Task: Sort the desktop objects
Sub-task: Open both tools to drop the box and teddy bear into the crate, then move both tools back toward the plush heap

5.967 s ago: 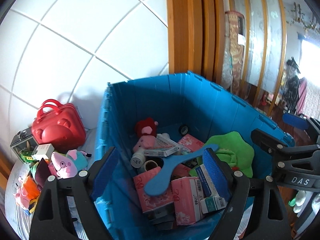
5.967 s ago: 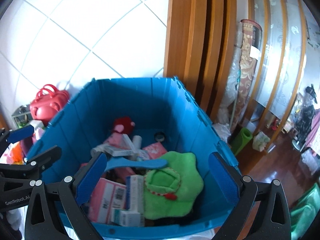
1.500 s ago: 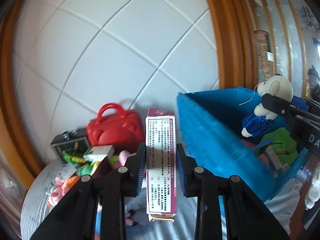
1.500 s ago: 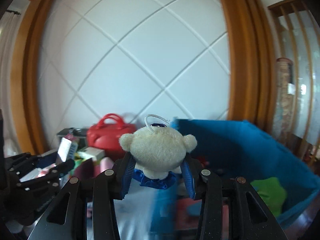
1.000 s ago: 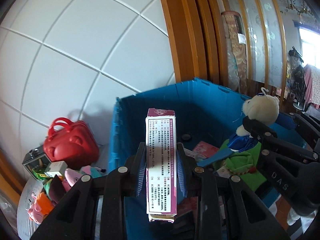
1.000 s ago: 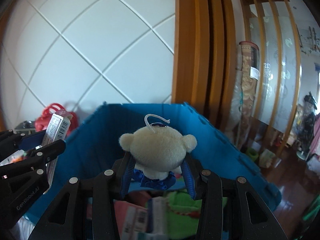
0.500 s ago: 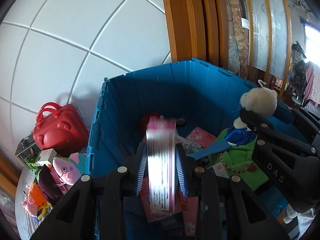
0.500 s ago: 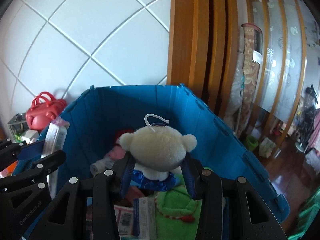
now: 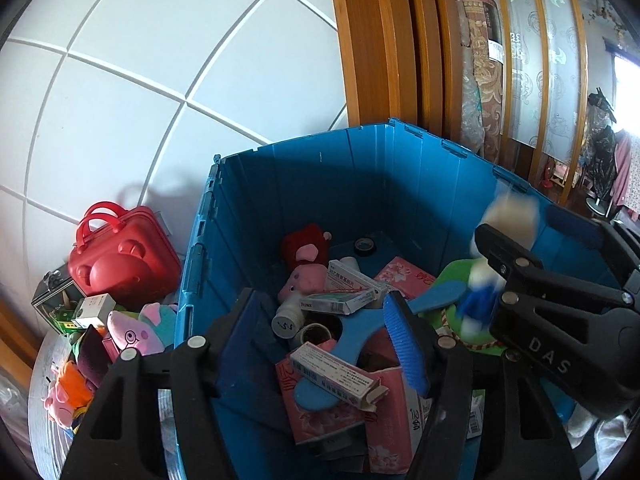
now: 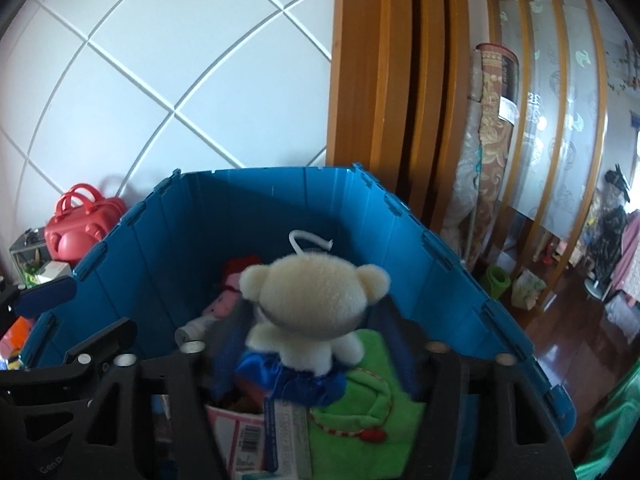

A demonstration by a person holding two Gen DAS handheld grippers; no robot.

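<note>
A: What's different from a moment ago?

B: The left gripper point(image 9: 328, 336) has just been opening; the pink-and-white box point(image 9: 334, 374) it clamped upright now lies flat on the pile in the blue crate point(image 9: 304, 184).

A: And the right gripper point(image 10: 312, 354)?

B: Its fingers have just spread too; the teddy bear point(image 10: 316, 300) is loose between them, blurred.

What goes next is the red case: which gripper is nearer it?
Left: the left gripper is over the blue bin's left side, by the red case; the right gripper further right. Both jaws have just been opening: left empty, right around the plush bear.
</note>
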